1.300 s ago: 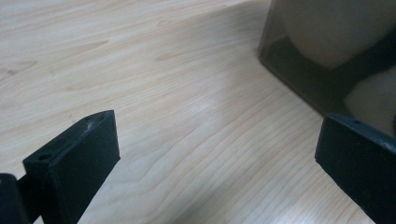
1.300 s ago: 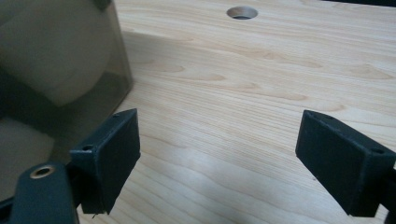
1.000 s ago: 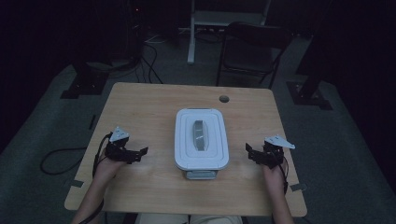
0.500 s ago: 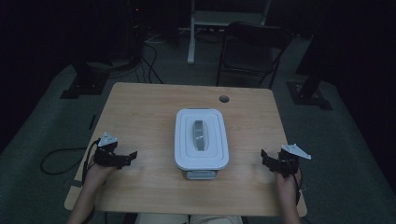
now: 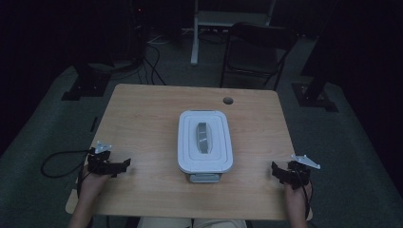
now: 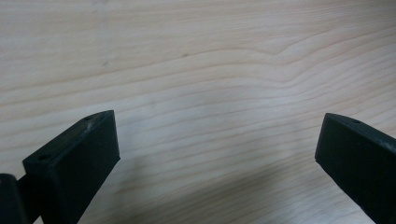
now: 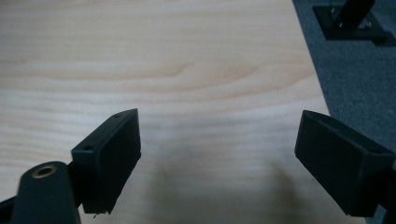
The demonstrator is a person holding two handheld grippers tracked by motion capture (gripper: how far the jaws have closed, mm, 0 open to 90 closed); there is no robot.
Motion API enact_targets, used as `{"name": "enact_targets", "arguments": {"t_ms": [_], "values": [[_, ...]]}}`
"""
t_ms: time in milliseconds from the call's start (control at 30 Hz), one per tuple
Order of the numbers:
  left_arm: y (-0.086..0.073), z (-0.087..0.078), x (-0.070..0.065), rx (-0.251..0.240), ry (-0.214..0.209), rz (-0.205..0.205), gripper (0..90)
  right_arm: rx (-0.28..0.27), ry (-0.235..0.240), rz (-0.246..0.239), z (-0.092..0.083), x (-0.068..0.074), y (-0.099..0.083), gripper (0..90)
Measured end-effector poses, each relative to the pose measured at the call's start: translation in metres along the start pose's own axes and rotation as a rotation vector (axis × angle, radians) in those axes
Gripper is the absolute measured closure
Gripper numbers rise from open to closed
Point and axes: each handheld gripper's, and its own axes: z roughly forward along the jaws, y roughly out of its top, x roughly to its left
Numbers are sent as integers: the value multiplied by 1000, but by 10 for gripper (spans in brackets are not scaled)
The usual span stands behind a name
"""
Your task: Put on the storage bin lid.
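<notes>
Both hands have drawn back toward the near edge and out to the sides since a second ago, when they flanked the box closely; the box itself has not shifted. The left gripper [image 5: 110,166] now sits near the table's [image 5: 142,118] near left corner, the right gripper [image 5: 288,172] near its near right corner, each well apart from the box. Both stand wide open with nothing between the jaws; each gripper view looks past its spread jaws at bare wood grain.

The white plastic box [image 5: 205,142] lies at the middle of the table, its lid [image 5: 190,137] on, with a grey handle [image 5: 203,138] along the lid's centre and what looks like a grey latch [image 5: 205,178] at its near end. It looks stiff, smooth and probably light, so likely slippery to pinch from the sides; the handle seems the surest hold, or the lid's rim; whether anything is inside cannot be told.
</notes>
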Motion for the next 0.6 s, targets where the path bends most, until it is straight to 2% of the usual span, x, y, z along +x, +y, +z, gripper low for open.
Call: {"name": "enact_targets", "arguments": {"t_ms": [100, 200, 267, 300, 400, 467, 533, 600], "values": [[-3, -1, 4, -1, 33, -25, 6, 18, -34, -28, 0, 2, -3, 128], [-6, -1, 6, 12, 66, -43, 6, 35, -43, -34, 1, 5, -6, 125], [-6, -1, 6, 12, 66, -43, 5, 28, -48, -31, 1, 5, -6, 125], [-9, 2, 9, 23, 85, -50, 5, 42, -33, -23, 3, 5, -6, 125], [-11, 5, 10, 39, 90, -48, 5, 38, -28, -10, 3, 6, -5, 125], [-12, 5, 10, 40, 99, -49, 5, 34, -58, -6, 3, 5, -5, 125], [-12, 6, 11, 39, 112, -47, 6, 56, -34, 9, 5, 4, -5, 126], [-13, 6, 11, 38, 126, -52, 5, 69, -48, -13, 5, 6, -5, 125]]}}
